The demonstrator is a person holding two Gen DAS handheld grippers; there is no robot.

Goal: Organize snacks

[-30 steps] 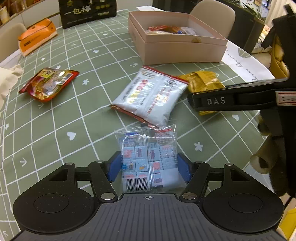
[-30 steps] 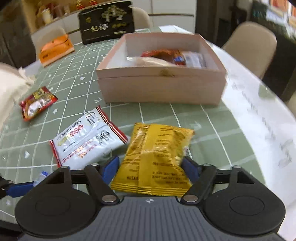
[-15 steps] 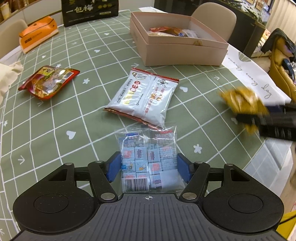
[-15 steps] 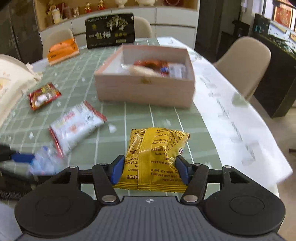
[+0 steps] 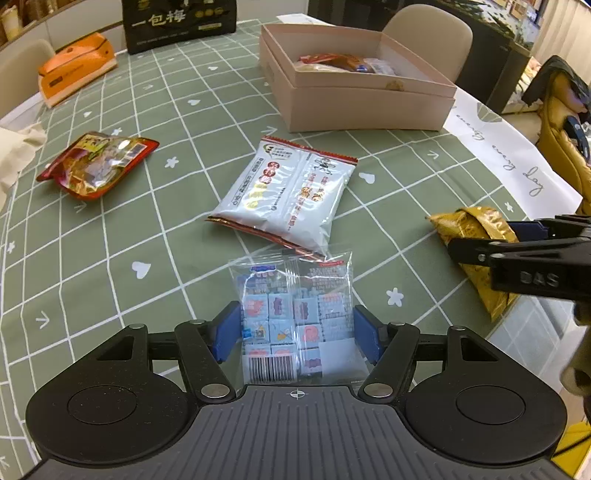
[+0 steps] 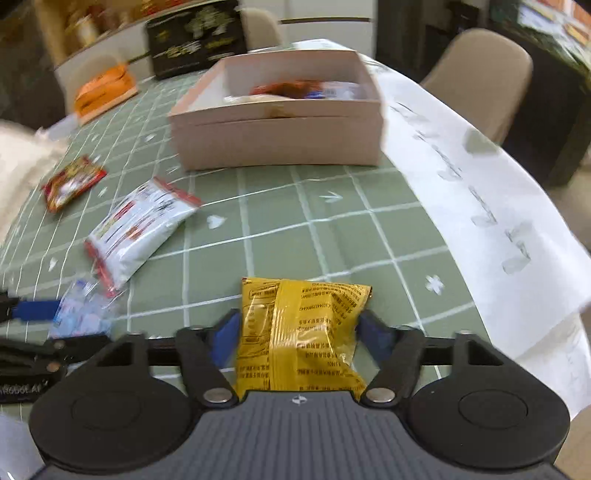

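Note:
My left gripper (image 5: 295, 334) is shut on a clear bag of small blue candies (image 5: 291, 314), held above the green tablecloth. My right gripper (image 6: 299, 332) is shut on a yellow snack packet (image 6: 299, 332), lifted off the table; it also shows in the left wrist view (image 5: 476, 240) at the right. A pink open box (image 5: 365, 99) with several snacks inside stands at the back; it also shows in the right wrist view (image 6: 277, 136). A white packet (image 5: 288, 192) and a red packet (image 5: 96, 164) lie on the cloth.
An orange box (image 5: 74, 70) and a black box (image 5: 181, 22) stand at the far edge. A white cloth runner (image 6: 480, 206) covers the table's right side. Chairs (image 6: 476, 77) stand beyond the table. A cream bag (image 5: 14, 155) lies at the left.
My right gripper lifted the yellow packet off the table, drew back to the right, then swung closer again. My left gripper stayed nearly still with the candy bag.

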